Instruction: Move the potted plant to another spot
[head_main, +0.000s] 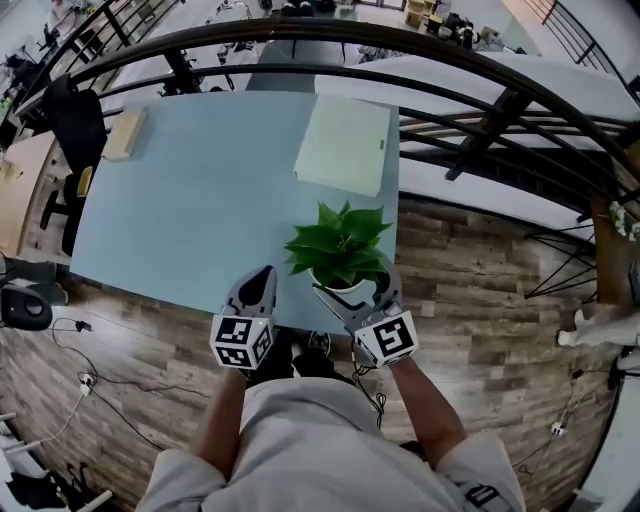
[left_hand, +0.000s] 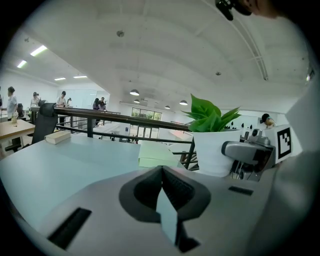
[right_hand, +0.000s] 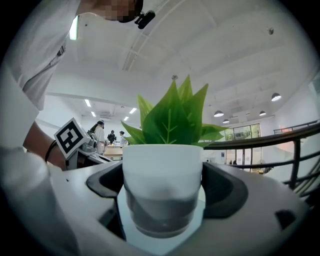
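Head view. Right gripper (head_main: 352, 290), lower centre: my jaws are spread to pot width and clamped on the white pot of the potted plant (head_main: 338, 247), one jaw on each flank. The plant stands at the near edge of the pale blue table (head_main: 190, 200), right of centre. Its leaves cover the pot rim and my jaw tips, and I cannot tell whether the base rests on the table. Left gripper (head_main: 264, 275), just left of the plant and apart from it: jaws pressed together. Pale green pad (head_main: 345, 145) above the plant; wooden block (head_main: 124, 133) at upper left.

Left gripper view. Left gripper (left_hand: 161, 186), bottom centre: jaws clenched pad to pad, nothing between them. Potted plant (left_hand: 210, 150) right of centre, my right gripper (left_hand: 250, 152) against its side. Pad (left_hand: 157, 154) at centre, block (left_hand: 57, 137) at left.

Right gripper view. Right gripper (right_hand: 162, 200): jaws grasping the pot on both sides. Potted plant (right_hand: 162, 165) fills mid-frame; the lower pot is shadowed and blurred, its base hidden. Left gripper (right_hand: 75, 142) at left, with only its marker cube and part of its body showing.
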